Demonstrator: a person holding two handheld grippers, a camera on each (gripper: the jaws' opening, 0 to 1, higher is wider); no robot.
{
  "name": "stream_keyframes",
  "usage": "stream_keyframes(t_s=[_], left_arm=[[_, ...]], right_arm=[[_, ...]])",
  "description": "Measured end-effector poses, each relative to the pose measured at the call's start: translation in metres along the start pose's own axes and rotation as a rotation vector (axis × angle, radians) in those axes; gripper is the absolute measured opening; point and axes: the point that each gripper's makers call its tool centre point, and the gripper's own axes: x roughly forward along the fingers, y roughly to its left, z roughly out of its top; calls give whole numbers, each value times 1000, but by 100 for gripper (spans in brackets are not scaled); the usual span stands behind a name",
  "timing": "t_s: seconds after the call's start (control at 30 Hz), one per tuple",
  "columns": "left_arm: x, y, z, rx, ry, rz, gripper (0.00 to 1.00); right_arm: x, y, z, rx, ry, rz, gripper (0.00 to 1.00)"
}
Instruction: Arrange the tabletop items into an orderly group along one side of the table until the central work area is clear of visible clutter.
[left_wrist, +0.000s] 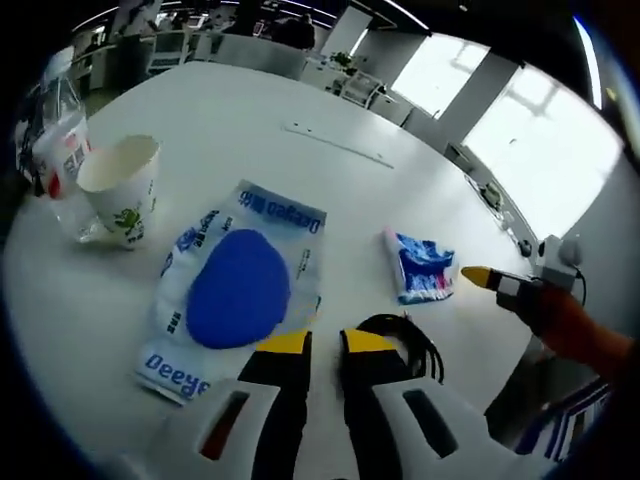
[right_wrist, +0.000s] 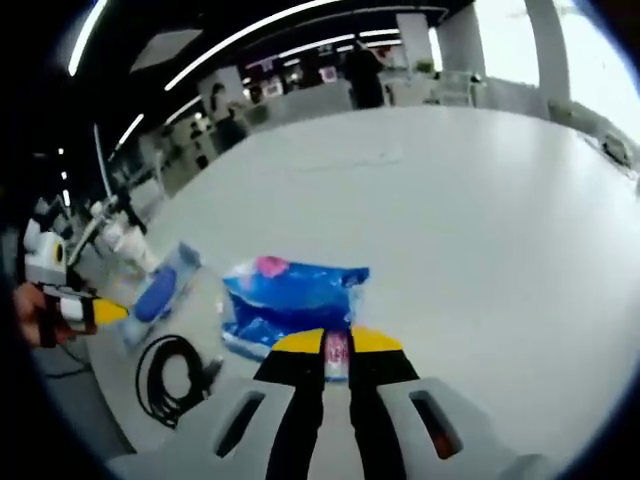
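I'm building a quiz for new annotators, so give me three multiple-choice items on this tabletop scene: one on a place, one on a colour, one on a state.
1. What lies just ahead of the left hand-held gripper?
A. wipes pack with blue lid
B. paper cup
C. bottle

2. What colour is the coiled cable?
A. white
B. black
C. red

3. What is the right hand-held gripper doing?
A. hanging open above the bare table
B. shut on the blue snack packet
C. lifting the cup

Key: A, the wipes pack lies at the jaw tips; B, its loops are black; B, the jaws pinch the blue snack packet edge.
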Motion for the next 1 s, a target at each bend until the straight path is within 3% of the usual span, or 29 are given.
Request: stream_keyframes(t_s=[0.37, 0.73, 1.0], left_arm=[[-26, 24, -19, -67, -17, 39, 7], [-35, 26, -36, -106, -17, 62, 7], [-43, 37, -48, -160, -11, 102, 8]], right_arm=[[6, 27, 16, -95, -2, 49, 6], [18, 64, 29, -199, 15, 119, 6], [31, 98, 27, -287, 54, 202, 8]])
